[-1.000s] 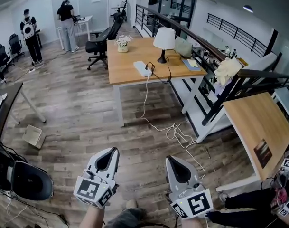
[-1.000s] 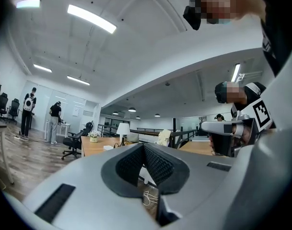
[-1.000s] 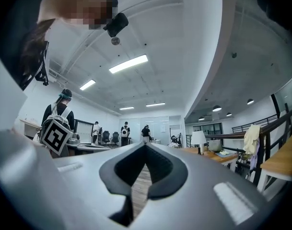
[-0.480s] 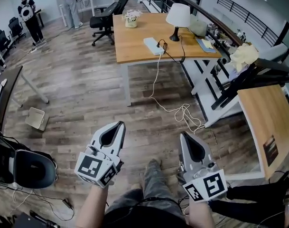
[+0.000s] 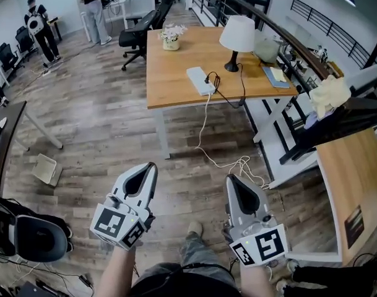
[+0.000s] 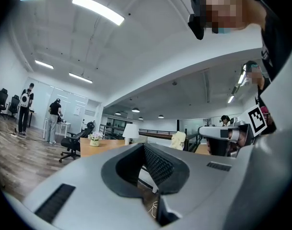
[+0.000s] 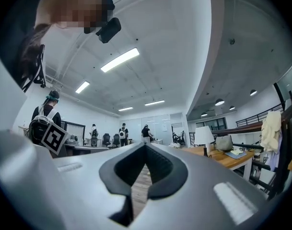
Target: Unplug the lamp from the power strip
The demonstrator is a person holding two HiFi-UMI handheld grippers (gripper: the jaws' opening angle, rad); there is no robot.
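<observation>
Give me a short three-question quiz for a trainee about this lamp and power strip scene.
1. True or false: the left hand-held gripper and the right hand-held gripper are above the desk.
2. The power strip lies A) on a shelf, B) on the desk beside the lamp, C) on a chair.
3. Fill in: the strip's white cable hangs down to the ____.
Key: 1 false; 2 B; 3 floor.

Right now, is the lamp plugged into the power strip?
Plugged in: a black plug sits in the white power strip, its cord looping toward the lamp.
</observation>
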